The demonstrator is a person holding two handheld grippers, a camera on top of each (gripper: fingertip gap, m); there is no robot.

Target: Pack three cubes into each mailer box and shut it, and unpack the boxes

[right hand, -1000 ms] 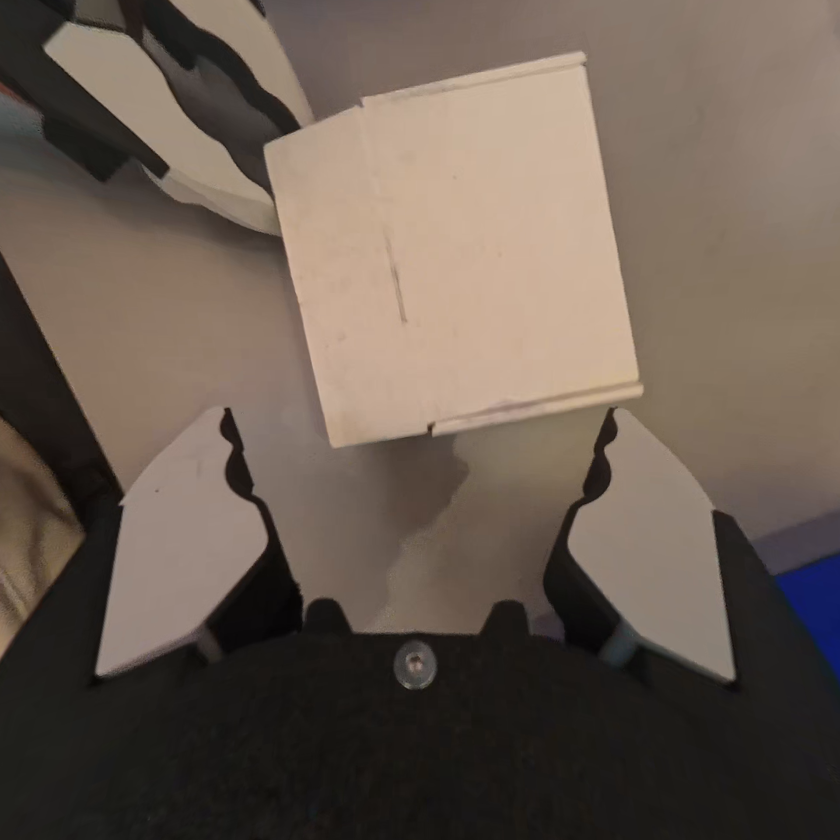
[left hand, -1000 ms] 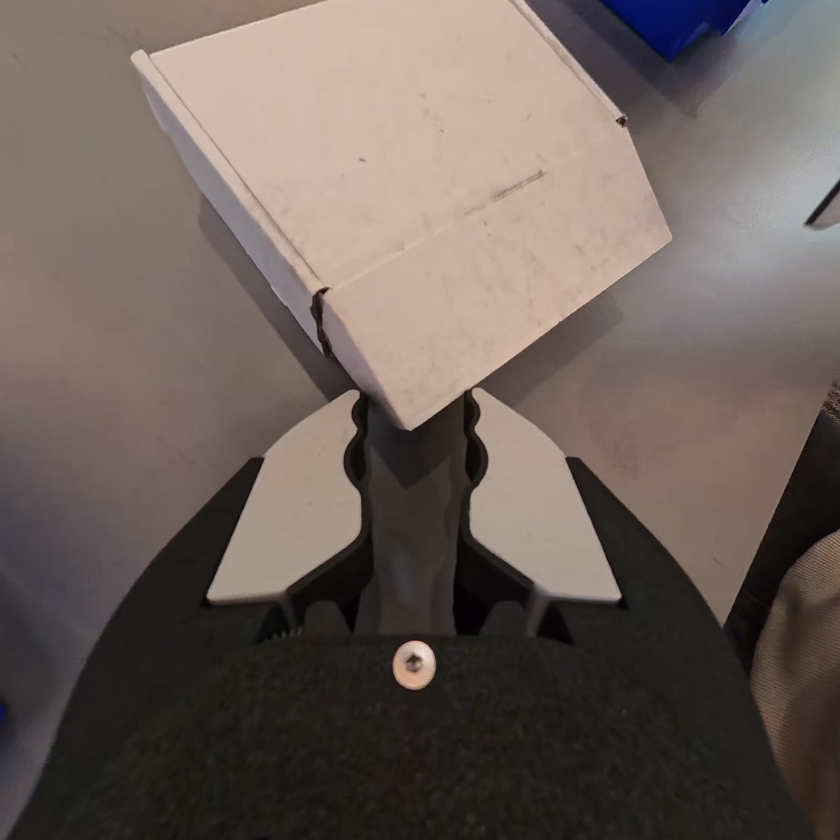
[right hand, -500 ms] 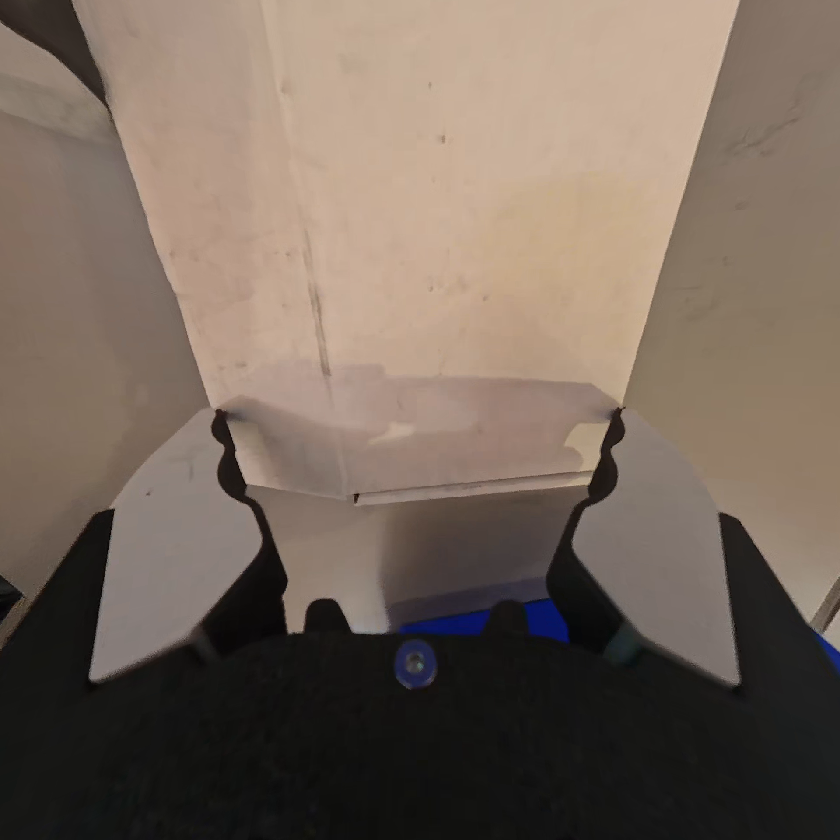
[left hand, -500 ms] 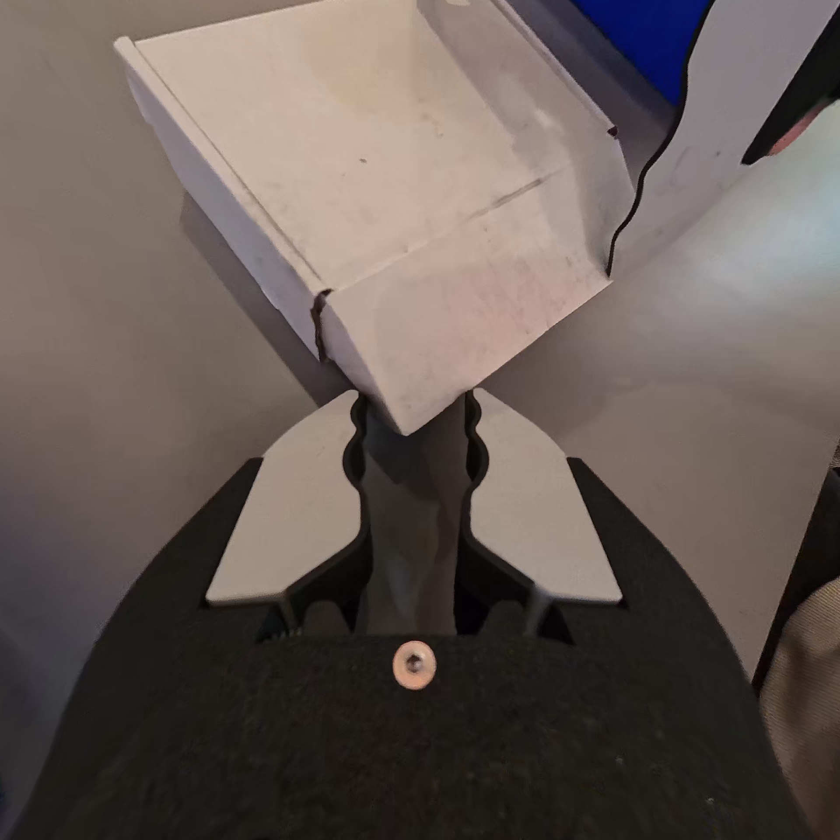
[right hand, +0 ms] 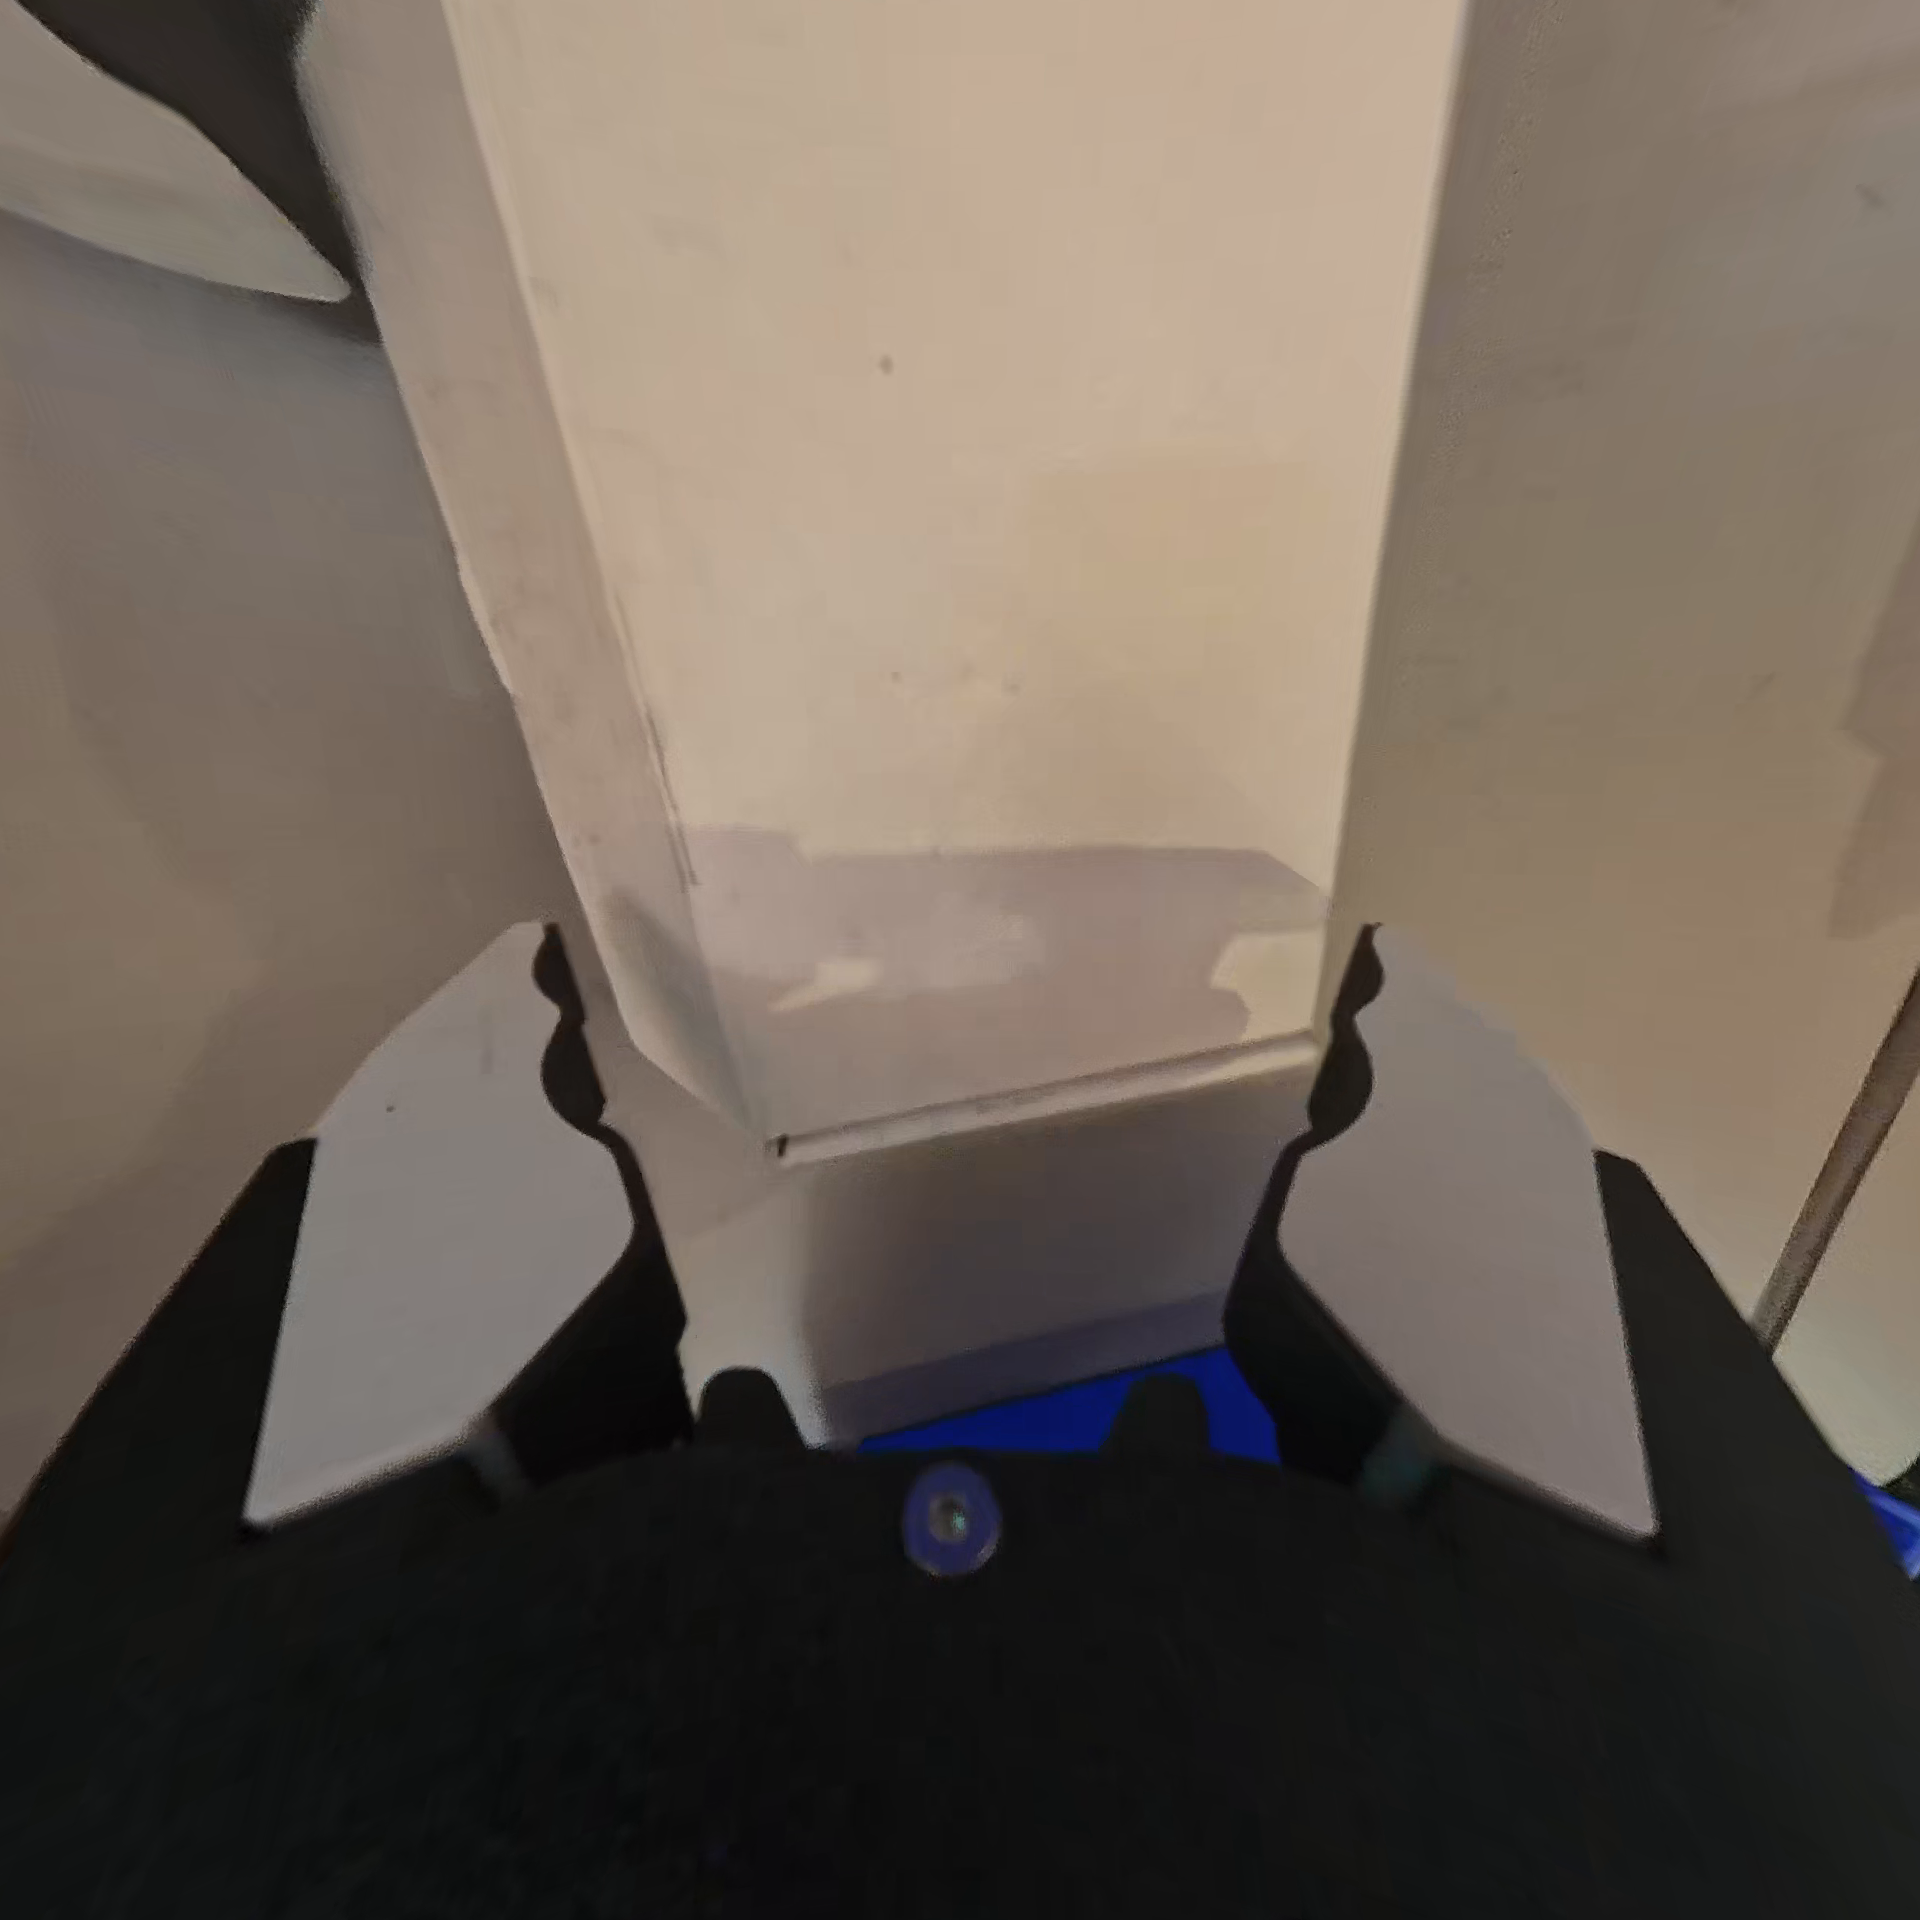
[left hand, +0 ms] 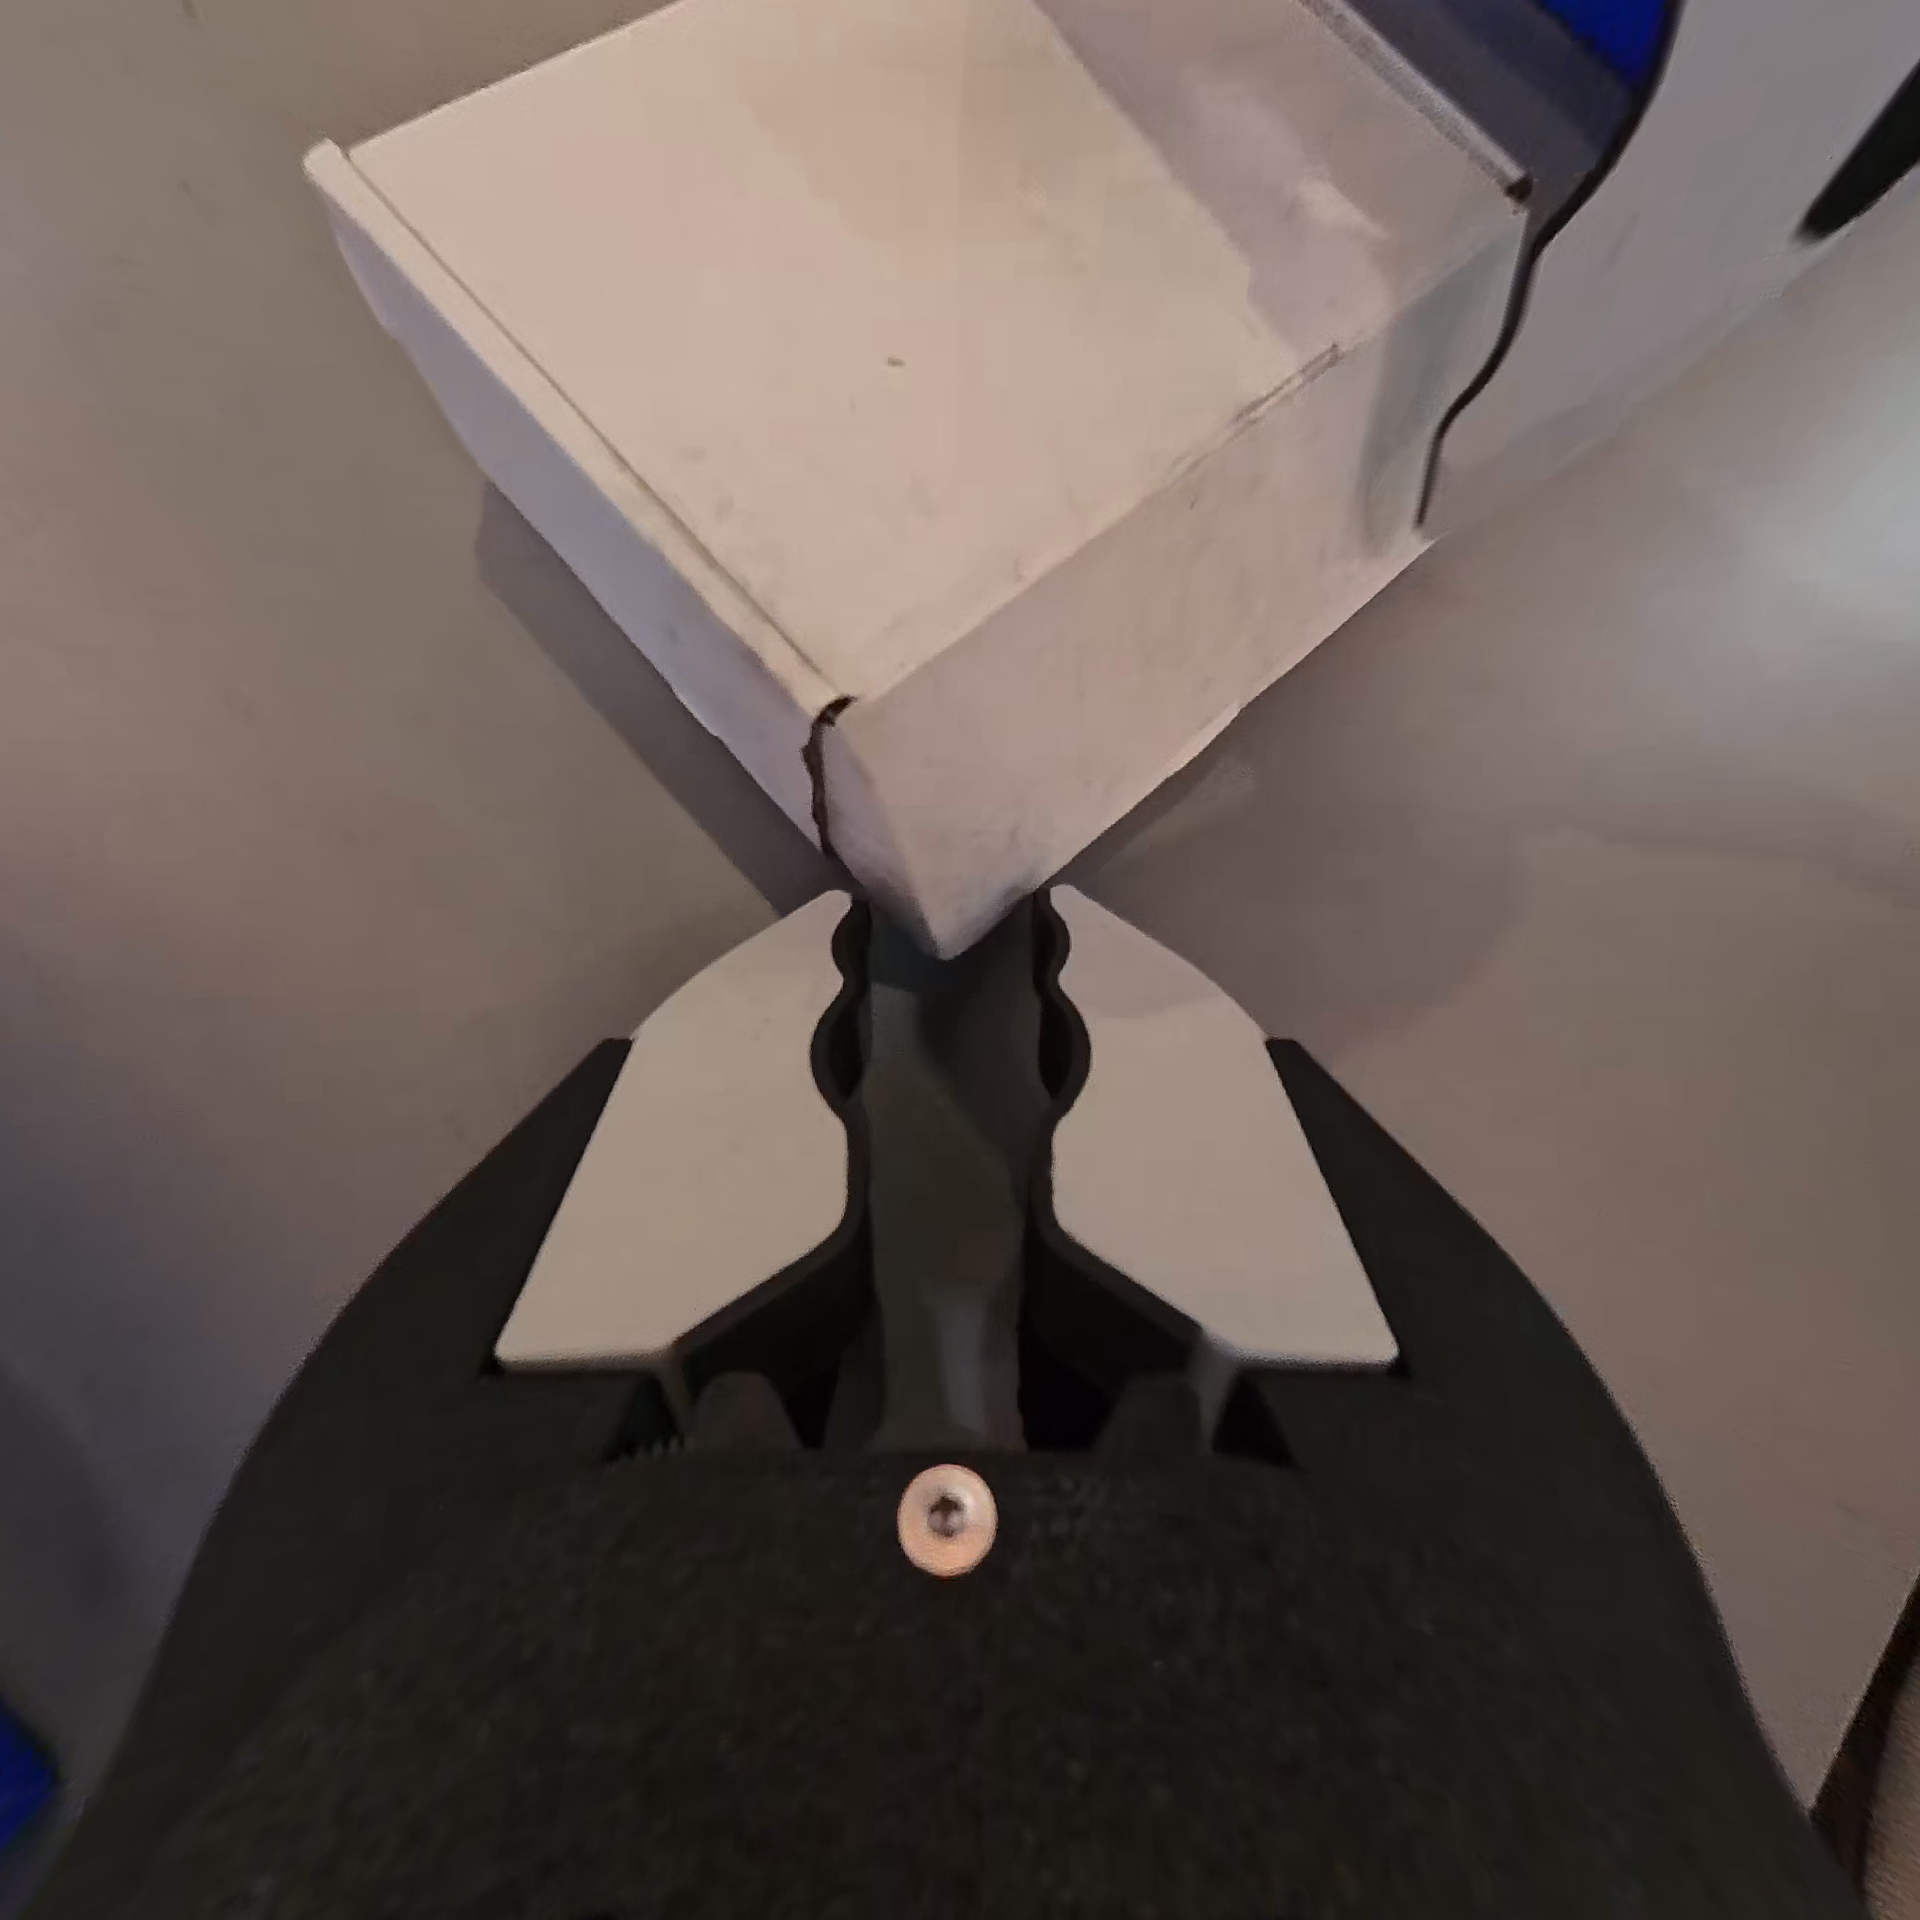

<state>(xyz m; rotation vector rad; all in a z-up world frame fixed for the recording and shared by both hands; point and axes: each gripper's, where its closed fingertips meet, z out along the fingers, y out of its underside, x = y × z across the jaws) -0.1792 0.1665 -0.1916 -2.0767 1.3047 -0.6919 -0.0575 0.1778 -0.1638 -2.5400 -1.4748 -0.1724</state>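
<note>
The closed white mailer box (left hand: 883, 416) sits on the grey table (left hand: 260, 727), lid down and scuffed. Its near corner pokes in between the tips of the left gripper (left hand: 945, 914), whose fingers are drawn close together on that corner. The right gripper (right hand: 956, 977) is spread wide, a finger on each side of the box's opposite end. A blue bin (right hand: 1039, 1429) edge shows beneath it.

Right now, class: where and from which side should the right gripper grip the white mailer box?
Probably across the mailer box near end, side walls between the open fingers, approaching straight along the closed lid. The right gripper already straddles that width; the left gripper pins the opposite corner.
</note>
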